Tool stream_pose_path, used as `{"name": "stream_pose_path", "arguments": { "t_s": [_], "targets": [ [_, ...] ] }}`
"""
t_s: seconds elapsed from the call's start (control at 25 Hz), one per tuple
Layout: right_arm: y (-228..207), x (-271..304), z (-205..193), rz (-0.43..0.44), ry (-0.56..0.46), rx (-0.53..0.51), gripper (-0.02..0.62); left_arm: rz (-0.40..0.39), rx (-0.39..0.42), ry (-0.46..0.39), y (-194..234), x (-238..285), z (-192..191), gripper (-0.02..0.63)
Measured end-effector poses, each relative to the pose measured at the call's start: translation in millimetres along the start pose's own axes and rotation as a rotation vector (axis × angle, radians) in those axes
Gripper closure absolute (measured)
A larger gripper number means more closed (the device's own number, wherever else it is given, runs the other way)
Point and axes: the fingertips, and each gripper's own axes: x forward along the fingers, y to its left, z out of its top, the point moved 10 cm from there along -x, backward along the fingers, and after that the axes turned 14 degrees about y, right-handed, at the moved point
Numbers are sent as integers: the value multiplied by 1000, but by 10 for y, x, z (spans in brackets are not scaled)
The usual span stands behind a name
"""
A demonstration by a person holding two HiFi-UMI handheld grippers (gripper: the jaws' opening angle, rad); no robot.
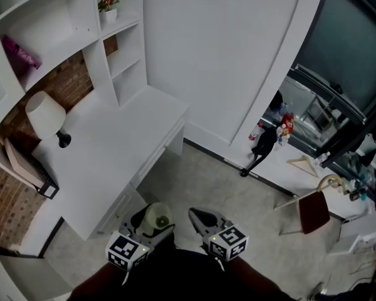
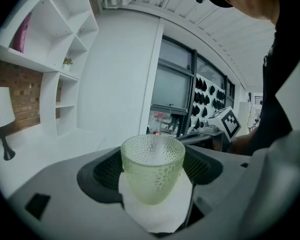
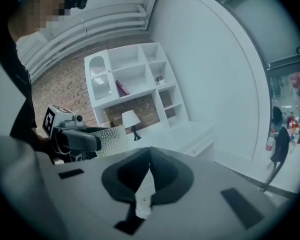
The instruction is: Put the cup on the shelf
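A pale green dimpled glass cup (image 2: 152,171) stands upright between the jaws of my left gripper (image 2: 153,160), which is shut on it. In the head view the cup (image 1: 156,216) and left gripper (image 1: 154,222) hang low over the floor, just off the front corner of the white desk (image 1: 106,149). The white shelf unit (image 1: 122,49) rises at the desk's far end, well ahead of the cup. My right gripper (image 1: 198,217) is beside the left one, its jaws shut on nothing (image 3: 149,154). The right gripper view shows the cup (image 3: 111,140) from the side.
A white table lamp (image 1: 46,116) stands on the desk's left side. A small flowerpot (image 1: 108,8) sits on an upper shelf, a pink item (image 1: 20,54) on another. A brown chair (image 1: 313,209) and a cluttered counter (image 1: 288,165) are at the right.
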Motion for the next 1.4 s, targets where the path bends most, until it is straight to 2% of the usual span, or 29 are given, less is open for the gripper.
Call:
{"name": "stream_pose_path", "arguments": {
  "t_s": [0.36,0.56,0.72,0.88,1.04,1.4],
  "targets": [
    [-478,387,421,-36,7,4,591,-26,17,-20,610,439,414,232],
    [-774,757,793,-44,31,-24,591,3,48,13,1157,621,675,232],
    [-1023,1037,1179,-58,42,-46,591,8,1,-48,1585,777,924,232],
    [-1195,1359,1561,-58,56,-96,591,42,25,-62,2047,836,1173,232],
    [-1355,1689,1866,-45,55,-124,591,54,-16,-104,2451,958,1284,232],
    [-1612,2280,2170,-27,74,-105,591,69,-14,-82,3059,1114,1392,232]
  ]
}}
